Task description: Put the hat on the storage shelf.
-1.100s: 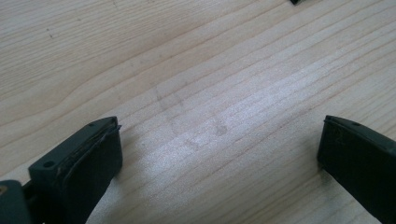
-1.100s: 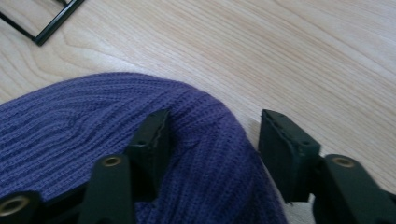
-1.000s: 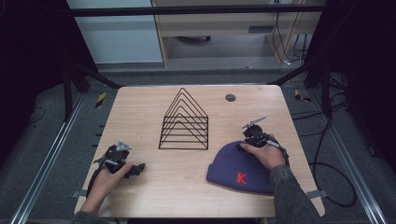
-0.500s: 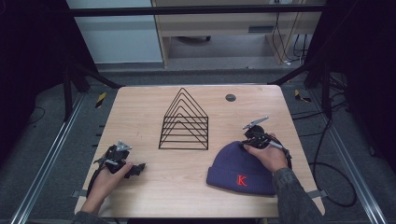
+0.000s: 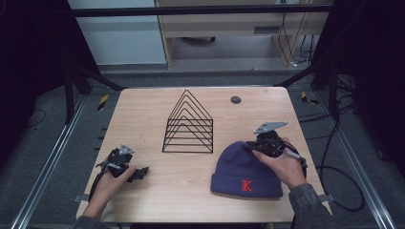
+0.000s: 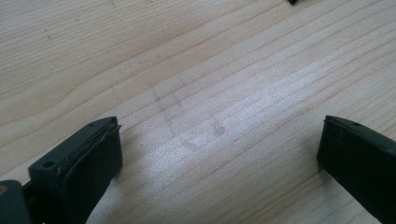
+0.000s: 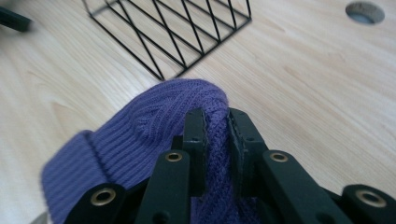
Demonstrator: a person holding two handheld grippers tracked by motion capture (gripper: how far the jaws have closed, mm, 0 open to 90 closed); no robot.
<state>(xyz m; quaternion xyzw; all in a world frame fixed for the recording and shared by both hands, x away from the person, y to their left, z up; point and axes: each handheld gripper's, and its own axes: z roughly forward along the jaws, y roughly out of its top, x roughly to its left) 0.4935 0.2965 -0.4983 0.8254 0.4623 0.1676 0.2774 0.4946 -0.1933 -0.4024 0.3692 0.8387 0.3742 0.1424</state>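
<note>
Purple ribbed knit sits pinched between the two black jaws of my right gripper (image 7: 216,122), a fold of the beanie (image 5: 246,169) clamped tight at its crown after the jaws have just been closing on it. In the right gripper view the gathered wool bulges up past my fingertips, above the pale wooden table (image 5: 143,114). Seen from the high view, my right gripper (image 5: 252,145) is at the hat's far end, the grey three-cornered plate riding on top of it, while the cuff (marked with a red letter K) lies flat on the boards near the table's front edge, right of centre.

My left gripper (image 5: 141,172) rests low at the front left of the table, well apart from the beanie. Its jaws stand wide apart in the left gripper view, with bare wood grain between them.

A black wire rack (image 5: 188,125), peaked like a stack of triangles, stands upright at mid-table, just beyond the hat and to its left. A small round hole (image 5: 235,99) marks the tabletop farther back.
</note>
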